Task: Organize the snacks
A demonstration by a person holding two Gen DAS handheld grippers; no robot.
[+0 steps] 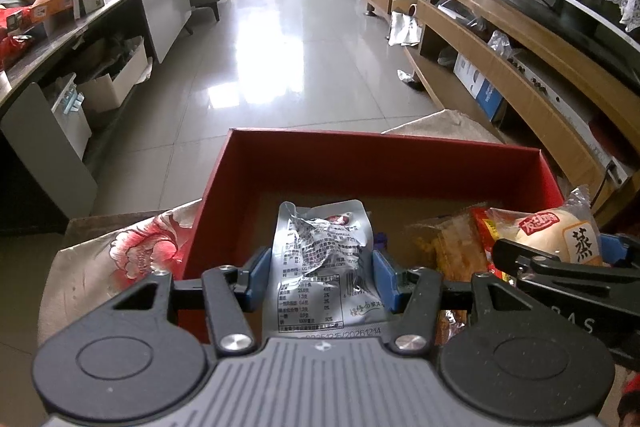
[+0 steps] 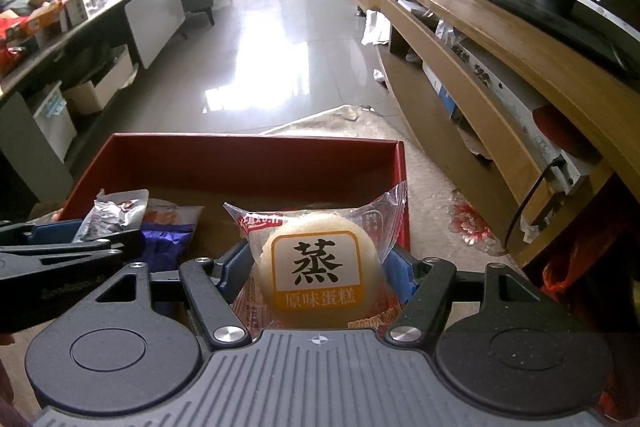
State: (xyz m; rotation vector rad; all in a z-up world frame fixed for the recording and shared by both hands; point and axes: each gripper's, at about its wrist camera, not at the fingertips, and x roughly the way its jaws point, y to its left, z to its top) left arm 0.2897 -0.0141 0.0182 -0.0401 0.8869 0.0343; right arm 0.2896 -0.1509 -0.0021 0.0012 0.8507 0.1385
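A red box [image 1: 360,163] stands on a floral cloth; it also shows in the right wrist view [image 2: 248,163]. My left gripper [image 1: 320,277] is shut on a crumpled silver snack packet [image 1: 320,251], held over the box's near left part. My right gripper [image 2: 320,273] is shut on a wrapped steamed cake [image 2: 320,267], held over the box's right side; that cake also shows in the left wrist view [image 1: 560,231]. An orange snack pack [image 1: 452,247] lies in the box between them. A purple pack [image 2: 168,243] lies in the box too.
The floral cloth [image 1: 132,251] covers the low table under the box. A wooden TV cabinet [image 2: 500,67] runs along the right. A cluttered grey sideboard [image 1: 80,23] runs along the left. A tiled floor [image 1: 280,47] lies beyond.
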